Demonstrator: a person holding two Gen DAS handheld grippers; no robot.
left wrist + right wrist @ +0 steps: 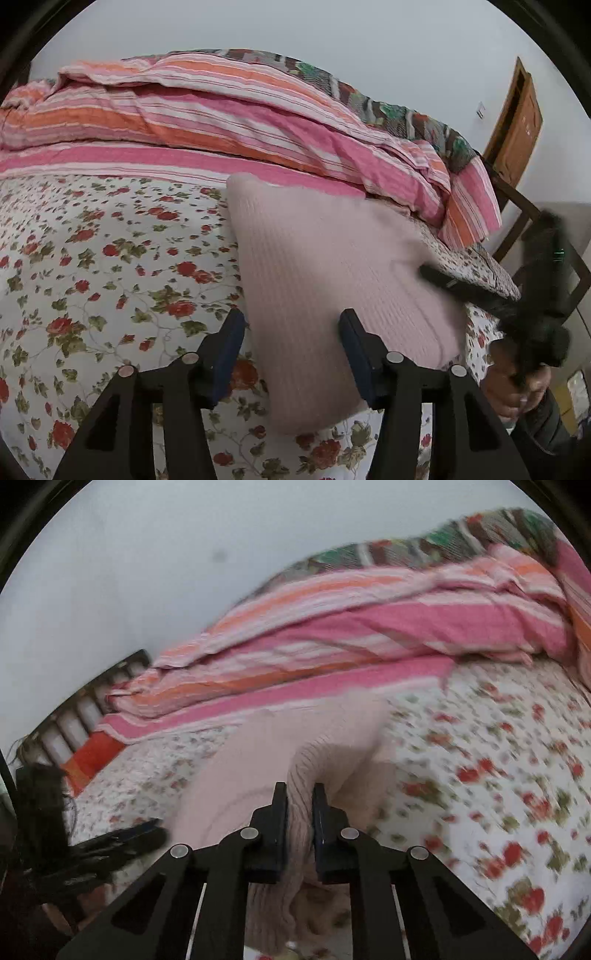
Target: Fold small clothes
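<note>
A pale pink ribbed knit garment [332, 280] lies folded on the floral bedsheet [92, 277]. My left gripper [291, 325] is open just above its near left edge, holding nothing. My right gripper [300, 801] is shut on a bunched fold of the same pink garment [306, 768] and lifts it off the bed. The right gripper also shows at the garment's right edge in the left wrist view [461, 286]. The left gripper shows at the lower left of the right wrist view [122, 843].
A pink and orange striped quilt [221, 110] is heaped along the far side of the bed, against the wall. A dark wooden bed frame [532, 221] and a wooden door [517, 122] stand at the right. Bed-end slats [85, 705] show at the left of the right wrist view.
</note>
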